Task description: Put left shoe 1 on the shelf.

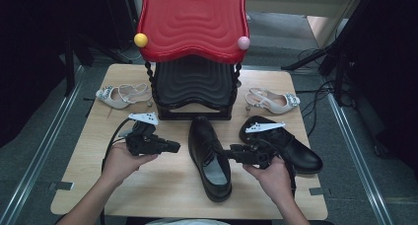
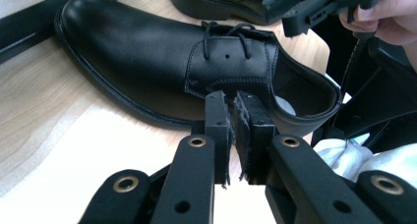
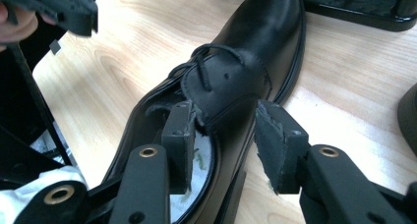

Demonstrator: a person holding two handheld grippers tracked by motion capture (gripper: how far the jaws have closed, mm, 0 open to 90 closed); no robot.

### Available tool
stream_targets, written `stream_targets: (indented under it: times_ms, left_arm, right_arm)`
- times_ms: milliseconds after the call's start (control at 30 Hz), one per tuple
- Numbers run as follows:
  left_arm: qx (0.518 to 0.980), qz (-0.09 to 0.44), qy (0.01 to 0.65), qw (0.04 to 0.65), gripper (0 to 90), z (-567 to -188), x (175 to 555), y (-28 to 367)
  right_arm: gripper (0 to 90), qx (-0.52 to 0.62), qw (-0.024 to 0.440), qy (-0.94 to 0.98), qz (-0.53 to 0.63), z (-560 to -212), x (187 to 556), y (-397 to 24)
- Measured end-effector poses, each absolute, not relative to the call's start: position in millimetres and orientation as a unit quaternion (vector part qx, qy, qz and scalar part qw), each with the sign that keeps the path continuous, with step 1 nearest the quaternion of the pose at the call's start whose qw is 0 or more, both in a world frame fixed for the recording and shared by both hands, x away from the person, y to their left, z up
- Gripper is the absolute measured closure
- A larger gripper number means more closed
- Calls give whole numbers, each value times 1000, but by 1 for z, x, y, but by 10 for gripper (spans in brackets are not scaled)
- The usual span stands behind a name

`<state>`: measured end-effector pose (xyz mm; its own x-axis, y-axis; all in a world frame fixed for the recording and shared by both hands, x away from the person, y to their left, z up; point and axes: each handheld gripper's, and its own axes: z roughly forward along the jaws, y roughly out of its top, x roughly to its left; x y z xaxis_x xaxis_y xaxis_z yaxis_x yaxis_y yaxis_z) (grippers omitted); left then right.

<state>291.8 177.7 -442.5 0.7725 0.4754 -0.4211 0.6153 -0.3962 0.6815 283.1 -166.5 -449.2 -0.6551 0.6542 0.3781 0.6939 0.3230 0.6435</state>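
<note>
The shoe (image 1: 210, 158) lies on the bench (image 1: 167, 185) at lower centre of the high view, toe toward the rack (image 1: 193, 89). Left gripper (image 1: 173, 147), at centre left, is clenched on nothing. Right gripper (image 1: 231, 152) is released, its fingers (image 3: 178, 135) straddling the shoe's side wall without pressing it.

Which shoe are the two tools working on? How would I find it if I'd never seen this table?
Find the big red and black shoe rack at the back of the wooden table. Straight in front of it lies a black lace-up shoe, toe toward the rack, between the left tool and the right tool. Its twin lies farther right, angled, and the pale heeled sandals flank the rack.
</note>
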Motion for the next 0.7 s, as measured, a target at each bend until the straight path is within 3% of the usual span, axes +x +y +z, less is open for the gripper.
stream_targets:
  times_ms: [700]
  left_arm:
    - [835,-59,305,454,874,-376,331,176]
  right_arm:
    - [573,-388,60,-839,-376,-452,256,-132]
